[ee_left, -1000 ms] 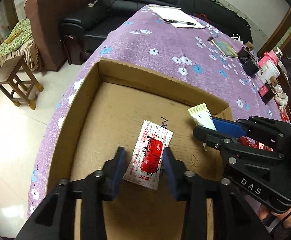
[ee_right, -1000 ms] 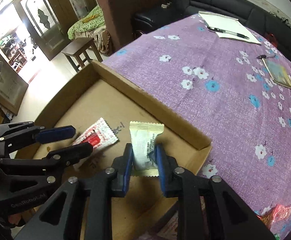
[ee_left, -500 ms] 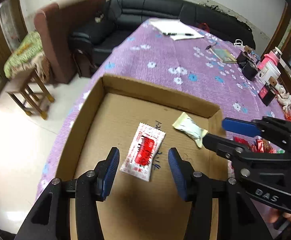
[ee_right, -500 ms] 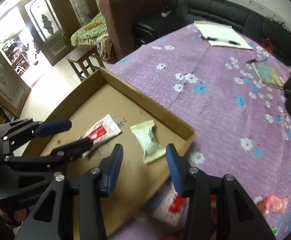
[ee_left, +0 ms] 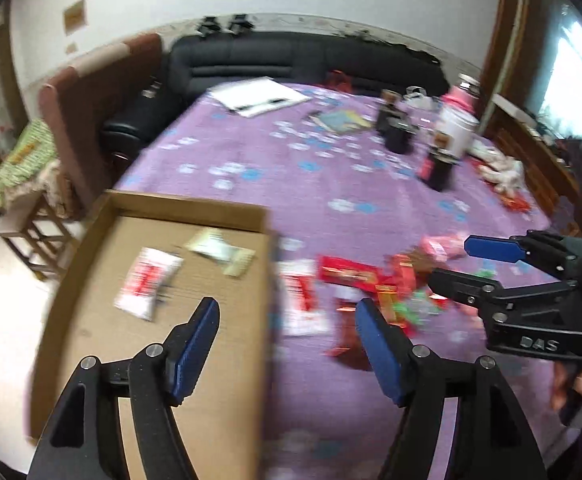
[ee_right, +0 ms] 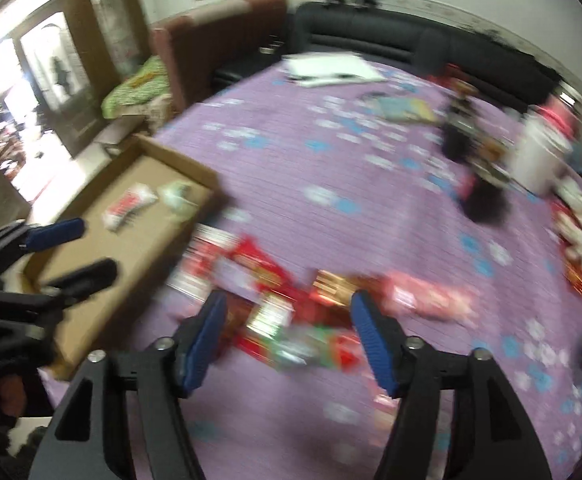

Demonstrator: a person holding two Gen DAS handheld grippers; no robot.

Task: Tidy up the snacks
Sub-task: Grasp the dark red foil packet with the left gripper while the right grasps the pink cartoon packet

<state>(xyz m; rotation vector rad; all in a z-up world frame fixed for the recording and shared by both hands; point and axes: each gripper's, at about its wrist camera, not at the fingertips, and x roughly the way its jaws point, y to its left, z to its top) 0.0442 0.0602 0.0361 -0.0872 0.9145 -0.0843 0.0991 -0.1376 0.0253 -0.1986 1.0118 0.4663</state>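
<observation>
Snacks (ee_right: 291,320), light crinkly packets heaped just beside the cardboard tray (ee_left: 195,204), are awaiting us as our left gripper (ee_left: 287,344) and right gripper (ee_right: 287,340) are opening empty, likely pinching flat edges.

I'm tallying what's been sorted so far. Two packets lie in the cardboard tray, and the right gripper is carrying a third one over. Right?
Not quite. Two packets do lie in the cardboard tray: a red-and-white packet and a pale packet. But the right gripper carries nothing. The right wrist view shows its jaws opening and empty, above the pile of loose snacks on the purple cloth.
</observation>
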